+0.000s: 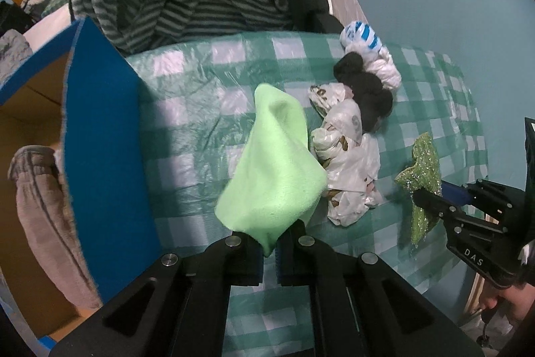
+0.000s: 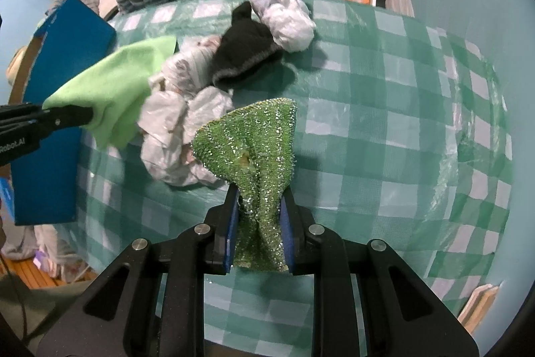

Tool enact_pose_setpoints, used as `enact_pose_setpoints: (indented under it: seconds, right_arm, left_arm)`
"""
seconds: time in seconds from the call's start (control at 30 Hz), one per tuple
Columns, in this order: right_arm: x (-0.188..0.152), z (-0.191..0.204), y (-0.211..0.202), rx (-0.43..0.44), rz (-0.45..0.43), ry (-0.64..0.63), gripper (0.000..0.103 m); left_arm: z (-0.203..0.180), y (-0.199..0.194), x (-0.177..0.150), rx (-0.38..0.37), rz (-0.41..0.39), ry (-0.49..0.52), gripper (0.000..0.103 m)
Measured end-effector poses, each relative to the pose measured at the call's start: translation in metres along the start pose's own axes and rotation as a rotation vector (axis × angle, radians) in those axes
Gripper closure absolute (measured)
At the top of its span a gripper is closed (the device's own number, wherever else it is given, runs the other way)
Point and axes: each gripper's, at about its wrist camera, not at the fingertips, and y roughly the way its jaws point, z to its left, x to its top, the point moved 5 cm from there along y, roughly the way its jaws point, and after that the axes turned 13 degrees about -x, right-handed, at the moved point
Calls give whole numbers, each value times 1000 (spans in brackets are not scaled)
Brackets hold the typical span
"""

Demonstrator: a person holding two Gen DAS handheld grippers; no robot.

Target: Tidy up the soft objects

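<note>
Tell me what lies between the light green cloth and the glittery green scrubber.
Crumpled plastic bags lie between light green cloth and glittery scrubber; both views show it.

Fleecy matt cloth [image 1: 274, 169], glittery scourer [image 2: 254, 136]

Both the left gripper [image 1: 269, 251] and the right gripper [image 2: 259, 233] are matte black linkages with silver round pins, triangular cutouts, blue finger pads and white lettering.

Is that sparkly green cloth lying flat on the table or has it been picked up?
Picked up. The right gripper is shut on the sparkly green cloth, which is bunched between its pads, the rest fanning out above the checked tablecloth.
</note>
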Motion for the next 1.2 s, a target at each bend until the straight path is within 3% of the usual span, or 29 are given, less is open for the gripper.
enact_pose_setpoints:
  seconds: [1.2]
  right_arm:
    - [42,41,-116,36,-204,-5,82]
  left_arm:
    - [-17,-124,-14,54,-236,100,99]
